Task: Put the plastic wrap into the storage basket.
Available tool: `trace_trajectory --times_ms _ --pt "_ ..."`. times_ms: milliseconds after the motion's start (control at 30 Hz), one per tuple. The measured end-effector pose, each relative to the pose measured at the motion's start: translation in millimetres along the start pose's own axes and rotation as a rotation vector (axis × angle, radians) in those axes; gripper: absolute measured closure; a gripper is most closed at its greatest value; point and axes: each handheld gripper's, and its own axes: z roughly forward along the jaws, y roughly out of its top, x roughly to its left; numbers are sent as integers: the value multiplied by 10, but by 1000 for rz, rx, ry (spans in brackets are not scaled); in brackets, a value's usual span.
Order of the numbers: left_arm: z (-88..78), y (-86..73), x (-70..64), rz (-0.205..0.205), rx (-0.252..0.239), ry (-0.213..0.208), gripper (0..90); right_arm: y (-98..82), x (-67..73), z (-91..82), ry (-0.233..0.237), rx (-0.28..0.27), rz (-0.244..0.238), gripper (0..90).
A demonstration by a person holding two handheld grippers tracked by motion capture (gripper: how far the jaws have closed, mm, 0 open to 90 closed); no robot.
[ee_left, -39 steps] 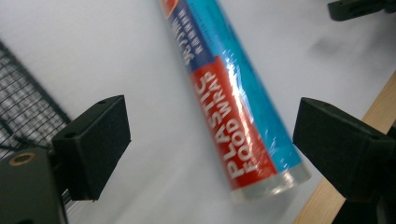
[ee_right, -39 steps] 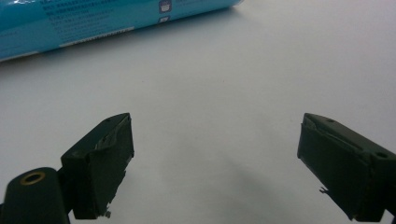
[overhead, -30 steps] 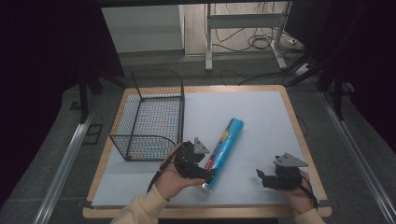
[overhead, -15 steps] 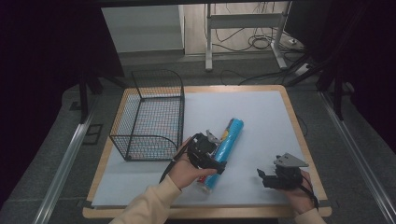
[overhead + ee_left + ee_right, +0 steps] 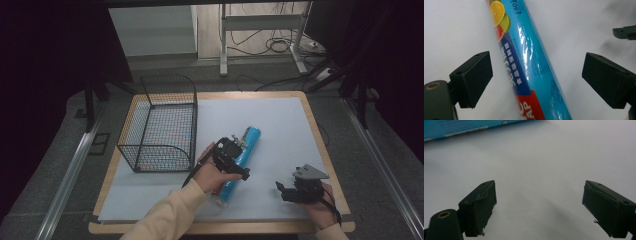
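Observation:
A long blue roll of cling film (image 5: 250, 137) lies slantwise on the white table top (image 5: 270, 115), printed with fruit and white writing. My left gripper (image 5: 234, 156) hovers over its middle. In the left gripper view the roll (image 5: 531, 62) runs between the open jaws, and both pads (image 5: 471, 78) stand clear of it on either side. My right gripper (image 5: 281, 190) rests near the front right of the table, open, with bare white surface between its fingers (image 5: 477, 207). The right gripper view catches an edge of the roll (image 5: 461, 127) at the top left.
A black wire basket (image 5: 167, 77) stands on the left part of the table, to the left of the roll. The tip of the other gripper (image 5: 625, 32) shows at the upper right in the left gripper view. A wooden rim (image 5: 320, 145) borders the table.
My left gripper has moved right and slightly away from the person, from beside the roll's near end to astride its middle. The right gripper has stayed put.

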Motion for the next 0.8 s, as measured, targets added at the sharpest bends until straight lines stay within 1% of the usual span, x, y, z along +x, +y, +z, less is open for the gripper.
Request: trace_trajectory --times_ms 33,167,267,400,533,600,667,733,767,800 --pt "23 19 8 7 11 3 95 -1 -2 0 0 -1 1 126" --pt "138 67 16 -2 35 11 92 -6 -12 -1 -3 0 3 127" --pt "205 91 58 -11 60 21 91 -10 -17 -4 -5 1 5 127" --pt "297 124 103 -45 78 17 90 -9 -14 -8 -4 2 5 129" --pt "398 149 127 -60 104 16 89 -9 -16 0 -5 8 3 130" --pt "457 159 145 -73 122 11 89 -11 -19 1 -4 11 5 130" --pt "507 169 156 -76 148 14 91 -12 -23 0 -3 8 4 130" --pt "558 173 148 -83 164 17 100 -10 -25 -2 -3 6 2 130" --pt "605 175 134 -94 191 27 128 -8 -22 1 -4 3 0 130" --pt "605 175 134 -94 191 27 141 -8 -22 1 -4 3 0 130"
